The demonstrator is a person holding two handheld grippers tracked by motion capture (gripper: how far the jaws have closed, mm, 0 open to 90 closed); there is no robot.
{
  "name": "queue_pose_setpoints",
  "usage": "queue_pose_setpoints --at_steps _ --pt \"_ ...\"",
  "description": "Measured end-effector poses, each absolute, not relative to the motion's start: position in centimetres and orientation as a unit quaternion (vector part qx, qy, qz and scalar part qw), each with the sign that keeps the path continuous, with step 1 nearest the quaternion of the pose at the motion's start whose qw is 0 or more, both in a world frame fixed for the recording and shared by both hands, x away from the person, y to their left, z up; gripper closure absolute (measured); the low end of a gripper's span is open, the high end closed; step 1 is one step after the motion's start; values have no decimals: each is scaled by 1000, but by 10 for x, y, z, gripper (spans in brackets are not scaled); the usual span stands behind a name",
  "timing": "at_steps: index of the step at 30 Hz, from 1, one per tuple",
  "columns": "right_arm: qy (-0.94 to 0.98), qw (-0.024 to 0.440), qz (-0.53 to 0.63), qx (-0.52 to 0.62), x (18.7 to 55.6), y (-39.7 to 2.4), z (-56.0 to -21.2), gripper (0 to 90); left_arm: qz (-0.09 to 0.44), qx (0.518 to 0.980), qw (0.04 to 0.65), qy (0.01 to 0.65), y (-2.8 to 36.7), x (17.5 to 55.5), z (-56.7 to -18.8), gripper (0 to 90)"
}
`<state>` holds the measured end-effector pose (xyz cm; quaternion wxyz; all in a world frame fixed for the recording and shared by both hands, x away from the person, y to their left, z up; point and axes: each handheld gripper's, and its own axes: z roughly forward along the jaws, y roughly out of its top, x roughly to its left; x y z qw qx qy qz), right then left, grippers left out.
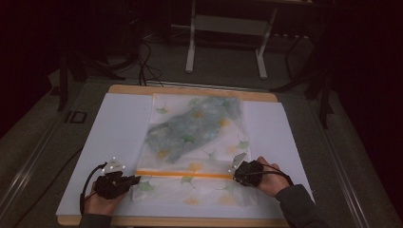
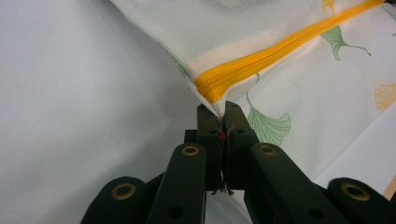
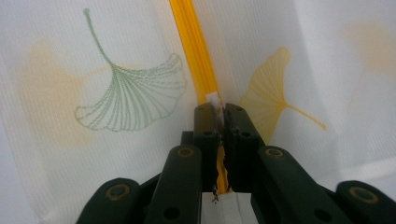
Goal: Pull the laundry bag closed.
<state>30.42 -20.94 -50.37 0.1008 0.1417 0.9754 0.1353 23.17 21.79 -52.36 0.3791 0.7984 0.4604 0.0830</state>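
Note:
A white mesh bag (image 1: 209, 191) printed with green and yellow ginkgo leaves lies flat on a white sheet (image 1: 119, 128). A blue-grey garment (image 1: 195, 123) shows through its far half. An orange zipper (image 1: 183, 174) runs across the bag near the front. My left gripper (image 1: 137, 179) is shut on the bag's left edge, right at the zipper's end (image 2: 219, 109). My right gripper (image 1: 235, 172) is shut on the zipper (image 3: 191, 42) at the bag's right side, with a small white tab (image 3: 213, 99) at its jaw tips (image 3: 217, 109). In the left gripper view the zipper (image 2: 280, 49) leads away to the upper right.
The sheet covers a wooden table (image 1: 190, 90) whose edge shows at the back and front. Behind the table stands a white metal frame (image 1: 228, 23), with dark cables (image 1: 147, 61) on the floor. Bare sheet lies left and right of the bag.

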Motion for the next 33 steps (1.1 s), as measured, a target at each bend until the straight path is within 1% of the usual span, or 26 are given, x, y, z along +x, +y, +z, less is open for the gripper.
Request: queue_pose_setpoints --at_steps 12,23,25,33 --pt "976 99 126 148 304 -220 -503 847 80 799 379 460 218 231 -524 880" --pt "975 93 118 163 304 -239 -503 847 78 801 378 458 218 230 -524 879" --pt "974 102 119 165 304 -243 -502 848 76 801 378 458 218 230 -525 879" --pt "971 102 126 175 305 -255 -496 848 67 804 376 457 218 229 -527 879"
